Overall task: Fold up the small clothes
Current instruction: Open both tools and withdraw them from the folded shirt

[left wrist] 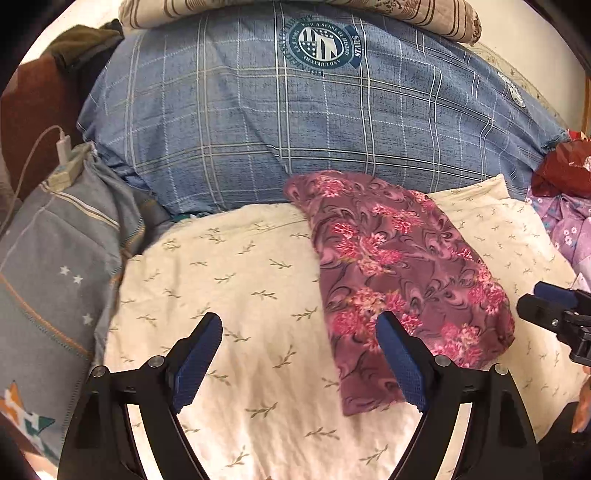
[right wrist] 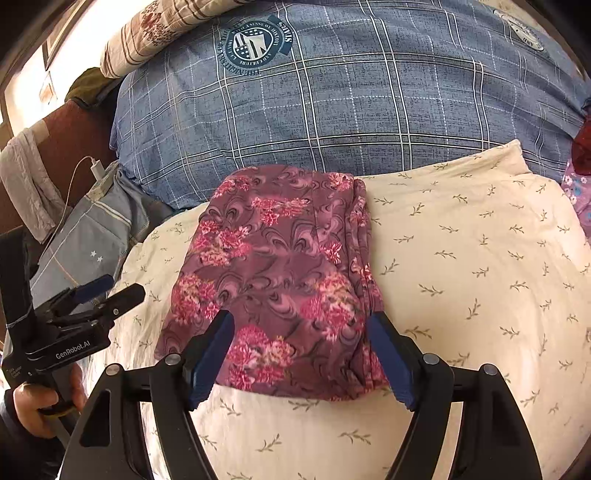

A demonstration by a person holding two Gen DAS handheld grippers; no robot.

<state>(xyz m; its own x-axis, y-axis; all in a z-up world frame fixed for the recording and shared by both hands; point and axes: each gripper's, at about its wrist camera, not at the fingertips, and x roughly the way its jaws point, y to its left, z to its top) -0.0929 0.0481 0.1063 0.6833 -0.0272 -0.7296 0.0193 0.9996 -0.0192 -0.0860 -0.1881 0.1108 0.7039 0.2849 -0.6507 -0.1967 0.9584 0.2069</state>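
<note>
A purple garment with pink flowers (right wrist: 284, 273) lies folded into a flat packet on a cream pillow with a leaf print (right wrist: 461, 266). My right gripper (right wrist: 301, 316) hovers open just above the packet's near edge, with nothing pinched between its blue pads. In the left wrist view the garment (left wrist: 399, 273) lies right of centre. My left gripper (left wrist: 299, 317) stands open over the pillow (left wrist: 229, 295), its right finger above the garment's left edge and holding nothing. Each gripper shows in the other's view: the left gripper (right wrist: 123, 286) at the left, the right gripper (left wrist: 533, 295) at the right edge.
A big blue plaid quilt (left wrist: 277, 122) bulges behind the pillow, with striped bedding (left wrist: 295, 14) on top. Grey star-print fabric (left wrist: 55, 266) and a white charger with cable (left wrist: 63, 147) lie left. Red cloth (left wrist: 565, 170) and lilac cloth (left wrist: 569, 221) sit right. A hand (right wrist: 40, 410) holds the left gripper's handle.
</note>
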